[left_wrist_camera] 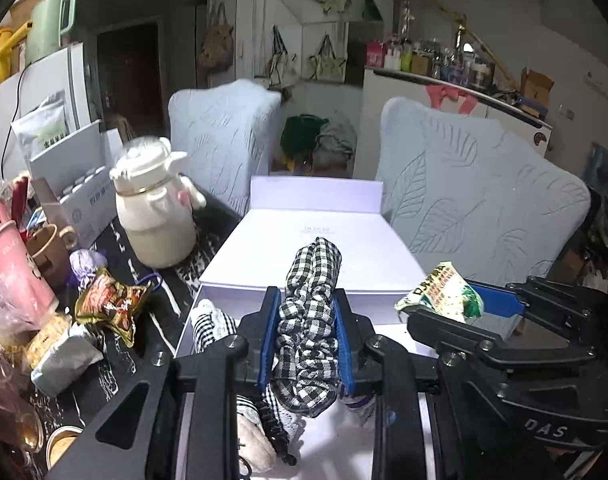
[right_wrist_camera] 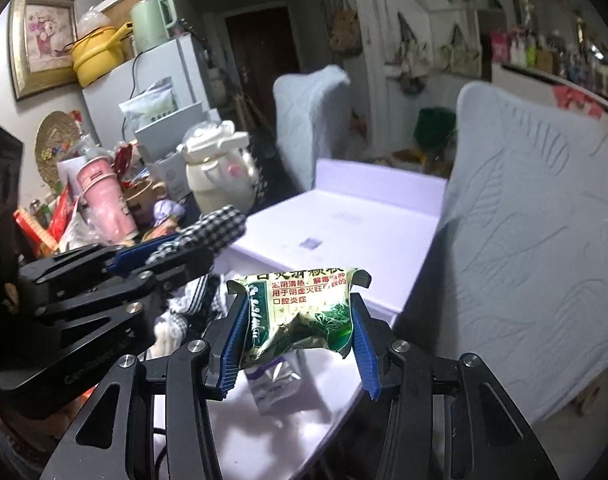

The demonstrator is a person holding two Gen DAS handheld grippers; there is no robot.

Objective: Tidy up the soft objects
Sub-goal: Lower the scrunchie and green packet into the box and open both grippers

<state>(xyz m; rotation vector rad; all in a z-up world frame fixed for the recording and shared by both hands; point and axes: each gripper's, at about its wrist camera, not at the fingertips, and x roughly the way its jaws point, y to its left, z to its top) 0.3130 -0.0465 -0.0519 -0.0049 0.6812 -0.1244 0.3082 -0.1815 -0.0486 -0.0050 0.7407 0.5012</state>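
Observation:
My left gripper [left_wrist_camera: 307, 312] is shut on a black-and-white checked scrunchie [left_wrist_camera: 310, 320], held over the open white box [left_wrist_camera: 388, 344]; the same gripper [right_wrist_camera: 176, 246] and scrunchie [right_wrist_camera: 208, 230] show at the left of the right wrist view. My right gripper [right_wrist_camera: 298, 320] is shut on a green and cream foil packet [right_wrist_camera: 300, 312] with printed text, above the box floor [right_wrist_camera: 336, 392]. From the left wrist view that packet [left_wrist_camera: 440, 294] and the right gripper [left_wrist_camera: 460, 304] sit just to the right. More checked cloth [left_wrist_camera: 214, 326] and a silver sachet [right_wrist_camera: 274, 384] lie inside the box.
The box lid [left_wrist_camera: 316, 240] lies flat behind. Two pale blue quilted chair backs [left_wrist_camera: 476, 208] [left_wrist_camera: 224, 136] stand beyond. At the left are a cream kettle-shaped bottle [left_wrist_camera: 156, 216], a pink cup [left_wrist_camera: 12, 256], a brown snack packet [left_wrist_camera: 112, 304] and other clutter on a dark patterned tabletop.

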